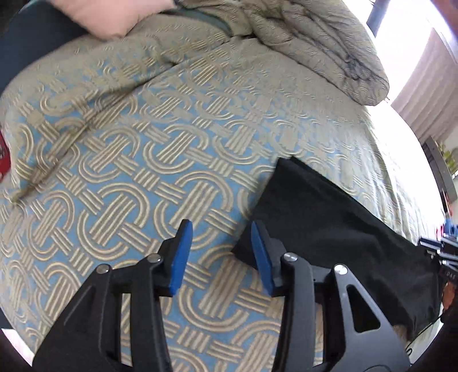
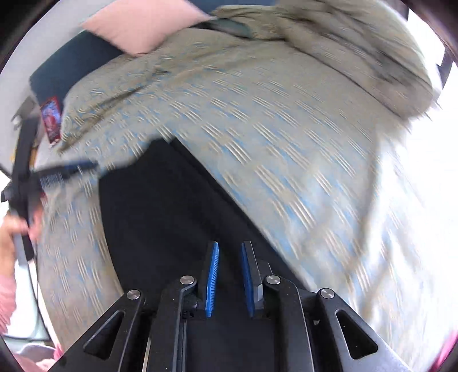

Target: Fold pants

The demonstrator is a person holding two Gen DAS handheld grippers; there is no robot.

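Note:
Black pants (image 1: pixel 329 229) lie flat as a long folded strip on the blue-and-beige patterned bedspread (image 1: pixel 128 177). My left gripper (image 1: pixel 221 229) hovers over the bedspread just left of the pants' near corner; it is open, with nothing between its blue pads. In the right wrist view, which is blurred by motion, the pants (image 2: pixel 160 200) run away from the camera. My right gripper (image 2: pixel 230 247) is above them, its pads a narrow gap apart with no cloth pinched. The left gripper (image 2: pixel 68 168) shows there at the left, held by a hand (image 2: pixel 11 231).
A pink pillow (image 1: pixel 97 17) and a bunched quilt (image 1: pixel 315 43) lie at the far end of the bed. A red item (image 2: pixel 51 117) sits by the bed's left edge. Curtains (image 1: pixel 429 85) and a bright window are to the right. A cable (image 2: pixel 37 300) hangs at the left.

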